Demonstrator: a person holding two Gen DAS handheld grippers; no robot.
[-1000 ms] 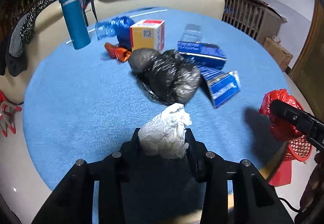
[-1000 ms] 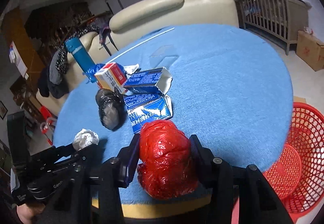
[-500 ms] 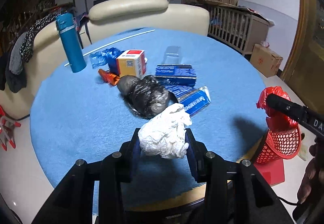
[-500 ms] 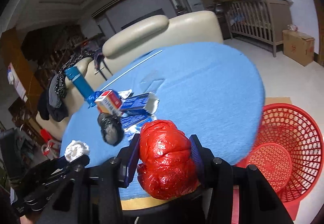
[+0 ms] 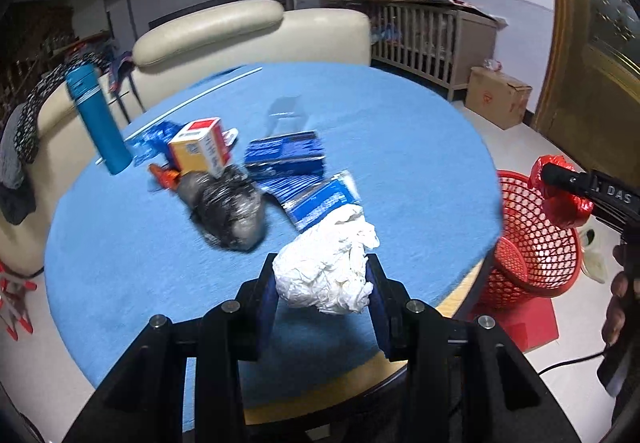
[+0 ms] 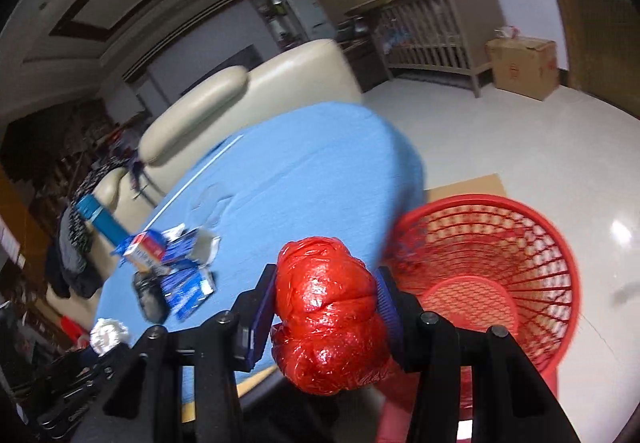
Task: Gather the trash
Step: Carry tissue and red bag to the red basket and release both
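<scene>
My left gripper (image 5: pixel 322 283) is shut on a crumpled white paper ball (image 5: pixel 328 263) and holds it above the near edge of the round blue table (image 5: pixel 400 147). My right gripper (image 6: pixel 326 309) is shut on a red plastic bag bundle (image 6: pixel 328 319), off the table's right edge, beside the rim of the red mesh basket (image 6: pixel 492 275). In the left wrist view the red bundle (image 5: pixel 560 199) hangs over the basket (image 5: pixel 528 243). On the table lie a black bag bundle (image 5: pixel 228 207), blue cartons (image 5: pixel 296 171) and an orange-white box (image 5: pixel 200 151).
A blue flask (image 5: pixel 98 123) stands at the table's far left. A cream sofa (image 5: pixel 248 31) is behind the table. A wooden crib (image 5: pixel 432 39) and a cardboard box (image 5: pixel 496 97) stand on the floor at the right.
Both grippers have risen and swung right, away from the table middle. The red bundle has moved off the table edge to the basket. Both grips are unchanged.
</scene>
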